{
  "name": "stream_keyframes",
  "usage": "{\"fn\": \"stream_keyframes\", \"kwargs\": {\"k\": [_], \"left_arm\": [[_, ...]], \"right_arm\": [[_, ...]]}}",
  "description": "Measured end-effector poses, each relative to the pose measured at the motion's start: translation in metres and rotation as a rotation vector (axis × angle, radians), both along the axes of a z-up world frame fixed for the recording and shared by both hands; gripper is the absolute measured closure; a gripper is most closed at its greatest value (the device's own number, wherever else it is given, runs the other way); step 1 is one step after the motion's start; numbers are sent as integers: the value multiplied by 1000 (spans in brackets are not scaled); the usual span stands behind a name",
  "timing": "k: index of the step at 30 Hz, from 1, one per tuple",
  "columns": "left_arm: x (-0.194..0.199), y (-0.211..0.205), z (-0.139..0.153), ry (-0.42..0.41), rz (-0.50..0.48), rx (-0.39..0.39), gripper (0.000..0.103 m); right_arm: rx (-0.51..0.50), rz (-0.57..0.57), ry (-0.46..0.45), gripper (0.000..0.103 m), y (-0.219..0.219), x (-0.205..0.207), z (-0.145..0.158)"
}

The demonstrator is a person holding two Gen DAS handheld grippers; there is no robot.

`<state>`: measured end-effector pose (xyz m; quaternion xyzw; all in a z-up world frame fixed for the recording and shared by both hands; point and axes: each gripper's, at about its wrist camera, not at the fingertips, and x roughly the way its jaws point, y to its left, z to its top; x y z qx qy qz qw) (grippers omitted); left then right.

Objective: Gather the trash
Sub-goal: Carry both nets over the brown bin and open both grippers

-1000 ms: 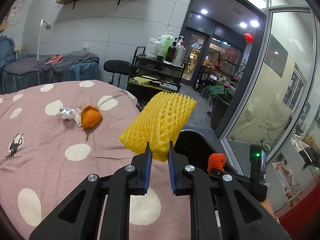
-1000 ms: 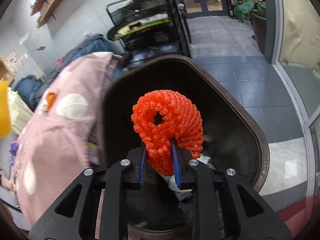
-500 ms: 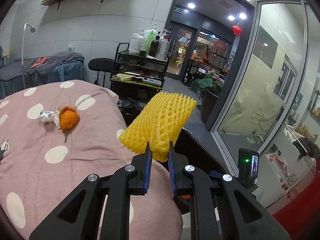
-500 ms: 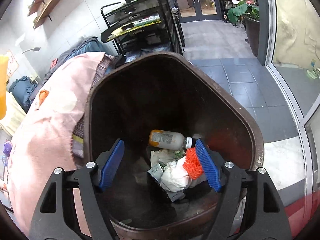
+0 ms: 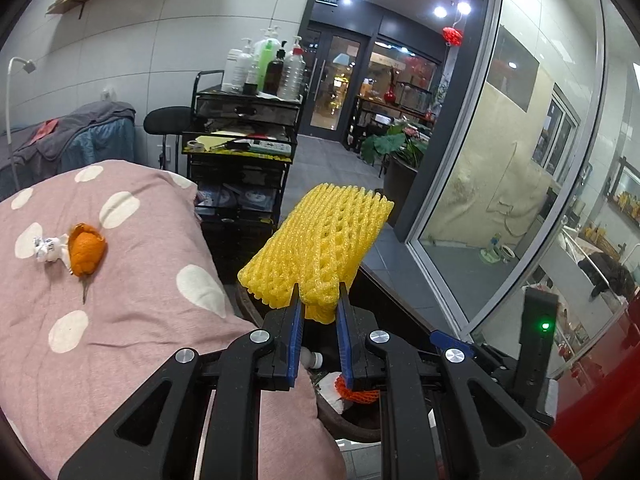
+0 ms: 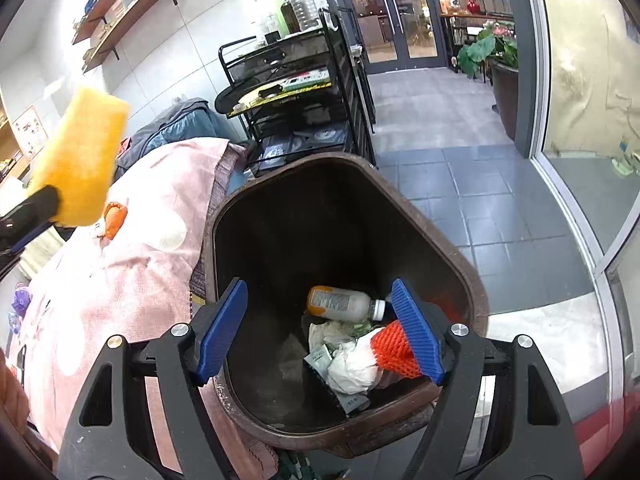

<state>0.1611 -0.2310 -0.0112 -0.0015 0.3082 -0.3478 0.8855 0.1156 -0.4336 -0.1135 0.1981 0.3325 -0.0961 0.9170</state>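
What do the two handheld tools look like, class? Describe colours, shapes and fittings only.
Both match. The left tool and right tool have black angular plastic linkage arms with triangular cut-outs, round silver pivot screws, and flat blue ribbed pads. No cables or sleeves show.

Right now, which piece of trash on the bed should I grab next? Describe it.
On the pink spotted blanket, look near the far edge beside the black cart. The orange peel lies there, touching a small crumpled white wrapper; the peel is the larger, bright orange piece.
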Motion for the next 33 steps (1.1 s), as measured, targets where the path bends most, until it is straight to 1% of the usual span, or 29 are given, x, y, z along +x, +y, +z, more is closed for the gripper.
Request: {"fn": "stream_keyframes", "kwargs": {"k": [4, 12, 19, 21, 22, 23, 24, 25, 27, 28, 30, 31, 33], "left_arm": [[5, -11, -9, 28, -22, 20, 88], [9, -35, -25, 51, -49, 86, 88], [18, -46, -40, 105, -62, 108, 87], [20, -48, -44, 135, -74, 102, 85], [19, -49, -45, 137, -71, 103, 83], [19, -49, -46, 135, -69, 106, 76], [19, -50, -46, 132, -70, 108, 67], [18, -50, -46, 130, -70, 108, 61], [17, -50, -46, 123, -71, 104, 42], [16, -50, -45, 117, -70, 105, 38], [14, -51, -43, 98, -61, 110, 25], [13, -50, -42, 86, -58, 112, 23], [11, -50, -39, 66, -55, 111, 13]], "right_arm": [[-1, -12, -2, 28, -3, -5, 2], [-1, -26, 8, 28, -8, -13, 2], [-1, -34, 15, 28, -10, -16, 2], [-1, -33, 17, 28, -10, -16, 1], [-1, -34, 19, 28, -10, -16, 1], [0, -35, 20, 26, -10, -16, 0], [0, -37, 19, 24, -10, -16, 0], [-1, -38, 18, 23, -9, -17, 0], [-2, -39, 19, 23, -9, -16, 0], [-2, -39, 19, 23, -9, -16, 0], [-3, -38, 21, 21, -9, -17, 0], [-4, -37, 24, 21, -9, -17, 0], [-11, -37, 28, 20, -8, -17, 0]]}}
